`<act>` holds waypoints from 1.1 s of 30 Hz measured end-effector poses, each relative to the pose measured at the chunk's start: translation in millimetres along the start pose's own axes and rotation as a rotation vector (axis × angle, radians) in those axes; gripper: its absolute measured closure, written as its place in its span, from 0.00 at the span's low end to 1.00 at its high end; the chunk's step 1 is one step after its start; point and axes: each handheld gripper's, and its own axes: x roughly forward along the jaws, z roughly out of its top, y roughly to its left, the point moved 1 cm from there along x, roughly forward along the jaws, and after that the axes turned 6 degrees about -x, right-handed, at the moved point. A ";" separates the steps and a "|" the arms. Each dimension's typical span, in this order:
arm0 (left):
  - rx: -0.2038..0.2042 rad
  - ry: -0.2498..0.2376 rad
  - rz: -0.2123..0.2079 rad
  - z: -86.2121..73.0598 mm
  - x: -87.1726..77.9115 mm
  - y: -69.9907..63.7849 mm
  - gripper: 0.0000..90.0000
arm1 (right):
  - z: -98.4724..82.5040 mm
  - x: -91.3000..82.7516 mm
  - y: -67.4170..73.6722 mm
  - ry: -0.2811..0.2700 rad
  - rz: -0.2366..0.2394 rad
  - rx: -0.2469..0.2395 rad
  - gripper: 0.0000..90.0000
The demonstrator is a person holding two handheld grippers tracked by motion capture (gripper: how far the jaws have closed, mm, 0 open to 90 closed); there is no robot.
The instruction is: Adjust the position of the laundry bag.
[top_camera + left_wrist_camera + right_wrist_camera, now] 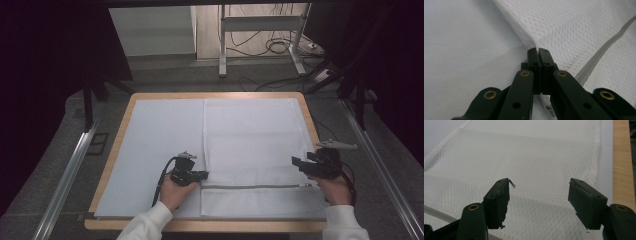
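High view: a white mesh laundry bag (252, 145) lies flat on the table's right half, zipper (257, 186) near the person. Left gripper (197, 176) pinches its left edge, likely anchoring it; right gripper (299, 164) hovers wide over the zipper's right end.

Dim, soft overhead light; dark, grainy surroundings.
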 end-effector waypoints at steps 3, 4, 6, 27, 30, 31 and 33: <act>0.000 0.002 0.001 -0.3 0.1 -0.3 1.00 | 0.1 -1.8 -7.7 0.018 0.016 0.011 0.38; 0.000 0.003 0.004 -0.4 0.2 -0.5 1.00 | -1.9 -4.1 -17.0 0.028 0.006 0.020 0.38; -0.001 0.003 0.005 -0.5 0.2 -0.7 1.00 | -5.2 -6.2 -24.6 0.031 -0.004 0.037 0.39; -0.008 -0.007 -0.009 0.1 -0.3 -0.6 1.00 | -38.0 15.7 -48.2 0.178 -0.076 0.099 0.59; -0.008 -0.007 -0.007 0.1 0.0 -0.7 1.00 | -39.8 17.5 -49.2 0.182 -0.077 0.095 0.64; -0.007 -0.006 -0.006 0.0 0.1 -0.8 1.00 | -39.9 17.8 -48.7 0.183 -0.075 0.097 0.67; -0.007 -0.006 -0.005 0.1 0.1 -1.0 1.00 | -39.5 18.3 -48.0 0.185 -0.069 0.092 0.72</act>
